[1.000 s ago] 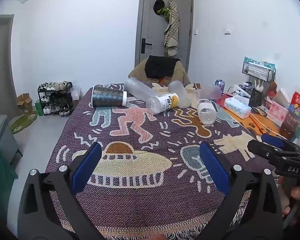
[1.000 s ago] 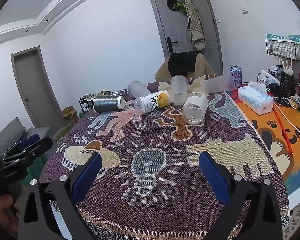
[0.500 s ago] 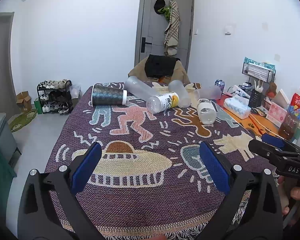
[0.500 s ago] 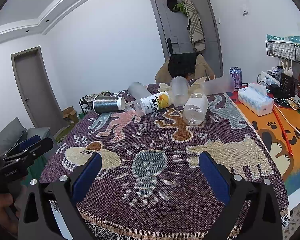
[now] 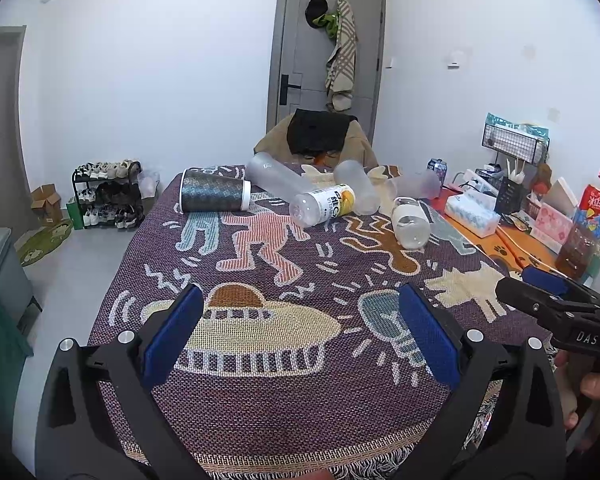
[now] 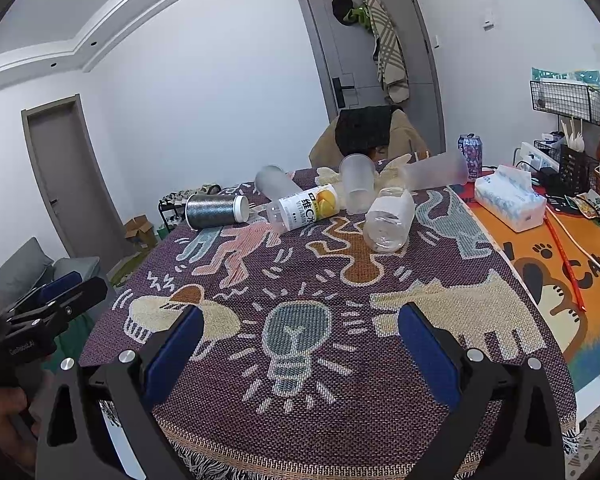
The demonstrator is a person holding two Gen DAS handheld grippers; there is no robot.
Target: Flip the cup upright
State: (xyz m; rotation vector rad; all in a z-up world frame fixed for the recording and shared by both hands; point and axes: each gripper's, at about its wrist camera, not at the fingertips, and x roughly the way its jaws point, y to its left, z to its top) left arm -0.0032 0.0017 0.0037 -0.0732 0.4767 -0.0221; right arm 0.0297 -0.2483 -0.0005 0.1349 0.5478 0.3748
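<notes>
Several cups and bottles lie on their sides at the far end of the patterned tablecloth [image 5: 284, 408]. A dark glittery cup with a white lid [image 5: 214, 196] [image 6: 216, 211] lies at the far left. Frosted clear cups [image 5: 274, 179] [image 6: 356, 188] [image 6: 436, 175] lie behind a white-labelled bottle [image 5: 326, 204] [image 6: 306, 207]. A clear jar [image 5: 410, 227] [image 6: 388, 224] lies to the right. My left gripper [image 5: 300, 328] is open and empty above the near cloth. My right gripper [image 6: 300, 336] is open and empty, also near the front edge.
A tissue box [image 6: 510, 198], a drink can [image 6: 471, 152], wire baskets and snack packs [image 5: 588, 216] crowd the orange mat on the right. A chair with dark clothing [image 5: 318, 136] stands beyond the table. A shoe rack [image 5: 108, 200] is on the floor at left.
Both grippers have stayed open and nearly still; the views shift only slightly. Nothing on the table has moved.
</notes>
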